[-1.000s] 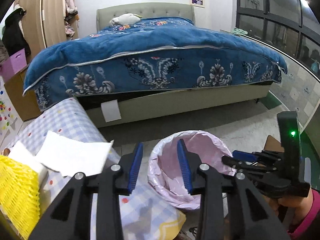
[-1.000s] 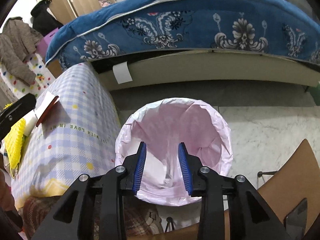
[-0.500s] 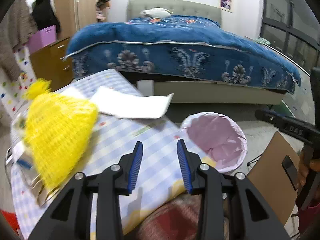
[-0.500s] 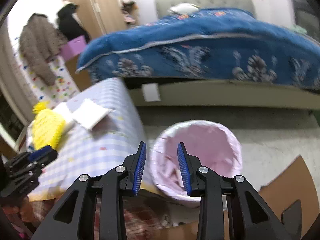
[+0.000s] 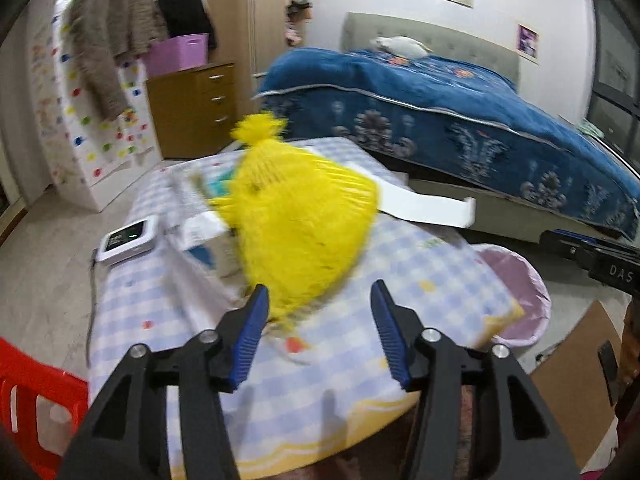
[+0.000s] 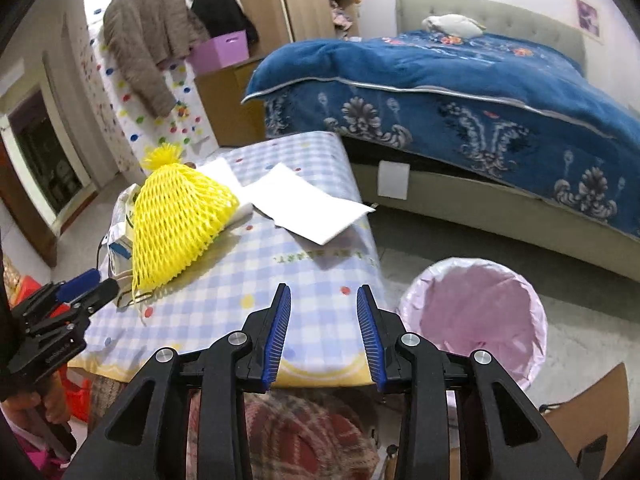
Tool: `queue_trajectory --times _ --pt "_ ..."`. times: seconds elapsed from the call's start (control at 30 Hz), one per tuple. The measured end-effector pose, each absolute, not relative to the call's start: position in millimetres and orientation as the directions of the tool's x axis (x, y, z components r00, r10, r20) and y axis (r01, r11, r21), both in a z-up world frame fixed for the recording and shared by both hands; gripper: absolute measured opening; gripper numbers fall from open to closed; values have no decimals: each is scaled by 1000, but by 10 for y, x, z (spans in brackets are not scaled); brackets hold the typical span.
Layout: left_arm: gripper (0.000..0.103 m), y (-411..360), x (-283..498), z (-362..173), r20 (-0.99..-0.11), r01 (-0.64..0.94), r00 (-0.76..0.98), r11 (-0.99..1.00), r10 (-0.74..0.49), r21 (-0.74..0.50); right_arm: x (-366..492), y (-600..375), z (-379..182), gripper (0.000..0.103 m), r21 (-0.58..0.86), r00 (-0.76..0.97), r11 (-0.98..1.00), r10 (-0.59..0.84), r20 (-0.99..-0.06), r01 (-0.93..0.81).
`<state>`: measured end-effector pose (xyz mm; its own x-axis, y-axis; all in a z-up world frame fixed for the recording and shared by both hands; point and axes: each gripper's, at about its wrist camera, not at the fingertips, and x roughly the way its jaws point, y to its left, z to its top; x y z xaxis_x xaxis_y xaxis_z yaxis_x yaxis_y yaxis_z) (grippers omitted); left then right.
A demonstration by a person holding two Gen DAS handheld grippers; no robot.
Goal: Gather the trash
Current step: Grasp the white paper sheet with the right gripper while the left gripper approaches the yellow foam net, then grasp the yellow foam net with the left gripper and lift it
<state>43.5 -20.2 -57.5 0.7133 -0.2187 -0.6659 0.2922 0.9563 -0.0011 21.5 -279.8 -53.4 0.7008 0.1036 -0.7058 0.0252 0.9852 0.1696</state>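
A yellow foam net (image 5: 300,216) (image 6: 176,220) lies on the checked tablecloth (image 5: 420,280) (image 6: 280,276), over a plastic bag with cartons (image 5: 200,232). White paper sheets (image 6: 312,208) (image 5: 424,204) lie beyond it. My left gripper (image 5: 320,300) is open and empty, just short of the net's near edge; it also shows at the left of the right wrist view (image 6: 86,286). My right gripper (image 6: 323,300) is open and empty above the table's near edge. The pink-lined bin (image 6: 476,312) (image 5: 516,280) stands on the floor right of the table.
A white device (image 5: 130,238) lies at the table's left. A red stool (image 5: 36,396) stands at lower left. A bed with a blue quilt (image 6: 460,80) fills the back right, a wooden dresser (image 5: 192,108) the back left. Brown cardboard (image 6: 584,412) sits beside the bin.
Both grippers swung left from over the bin to the table. The left gripper opened wider and closed in on the yellow net. The right gripper stays open.
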Motion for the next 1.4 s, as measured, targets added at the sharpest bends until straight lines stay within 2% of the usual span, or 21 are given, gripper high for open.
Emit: queue_trajectory --times 0.13,0.27,0.43,0.77,0.8,0.87,0.93,1.07,1.13,1.27,1.4 --pt "60 -7 553 -554 -656 229 734 974 -174 -3 438 -2787 -578 50 173 695 984 95 -712 43" --pt "61 2 688 -547 -648 210 747 977 -147 20 723 -2819 -713 55 160 673 985 75 -735 65" --pt "61 -128 864 -557 -643 226 753 973 -142 49 1041 -2855 -877 72 159 651 985 79 -755 65" --pt "61 -364 1074 -661 -657 261 741 961 -140 89 1606 -2943 -1196 73 213 589 976 143 -795 50" --pt "61 -378 1085 -673 -660 262 738 961 -139 91 1631 -2946 -1216 72 225 585 973 155 -796 48" --pt "61 -383 1094 -692 -665 263 734 960 -138 92 1653 -2941 -1230 62 251 584 967 181 -792 42" --pt "61 -379 1094 -705 -670 265 730 960 -135 95 1635 -2925 -1192 44 252 595 967 176 -784 46" --pt "61 -325 1045 -717 -676 262 726 960 -129 97 1492 -2926 -1009 21 267 639 962 177 -749 46" --pt "61 -325 1022 -718 -679 263 723 960 -129 98 1394 -2937 -900 6 276 667 960 177 -723 45" --pt "71 -313 947 -722 -679 264 723 959 -126 103 1123 -2983 -620 1 292 734 955 167 -658 45" --pt "73 -340 871 -722 -679 284 720 954 -146 96 840 -2978 -370 0 193 790 977 44 -612 95"
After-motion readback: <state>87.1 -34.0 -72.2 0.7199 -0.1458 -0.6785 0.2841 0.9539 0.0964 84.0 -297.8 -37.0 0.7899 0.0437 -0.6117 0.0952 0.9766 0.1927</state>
